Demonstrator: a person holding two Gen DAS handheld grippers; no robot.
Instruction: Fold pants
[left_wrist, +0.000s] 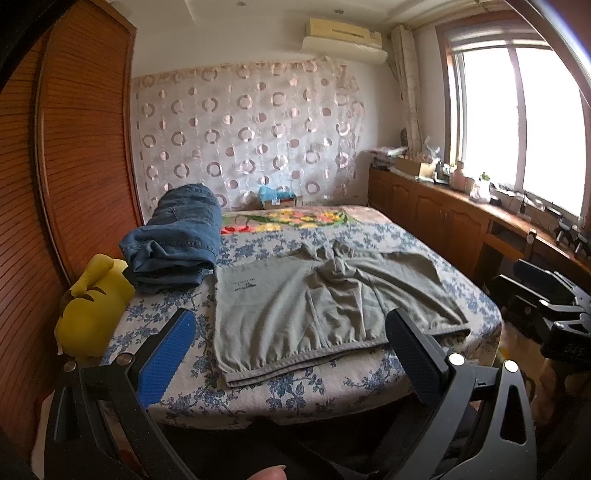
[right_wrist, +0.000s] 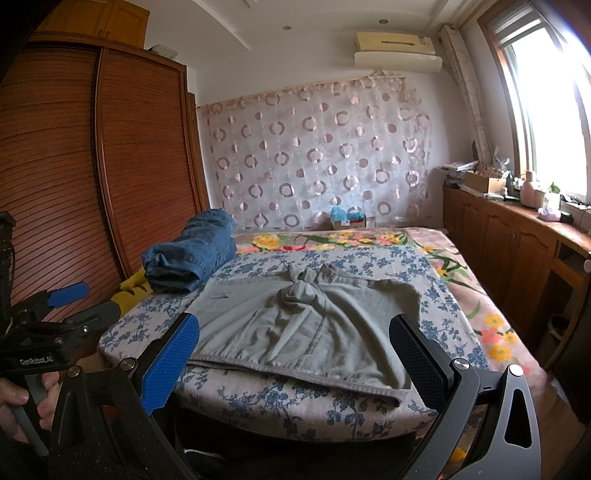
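Grey-green pants (left_wrist: 317, 310) lie spread on the bed's blue-flowered cover, hem edge toward me; they also show in the right wrist view (right_wrist: 303, 325). My left gripper (left_wrist: 291, 343) is open and empty, held just in front of the pants' near edge. My right gripper (right_wrist: 295, 350) is open and empty, at the near edge too. The right gripper shows at the right of the left wrist view (left_wrist: 546, 295); the left gripper shows at the left of the right wrist view (right_wrist: 70, 302).
Folded blue jeans (left_wrist: 177, 243) lie on the bed's left side, next to a yellow plush toy (left_wrist: 92, 306). A wooden wardrobe (right_wrist: 92, 166) stands to the left. A low wooden cabinet (right_wrist: 517, 236) with clutter runs under the window at right.
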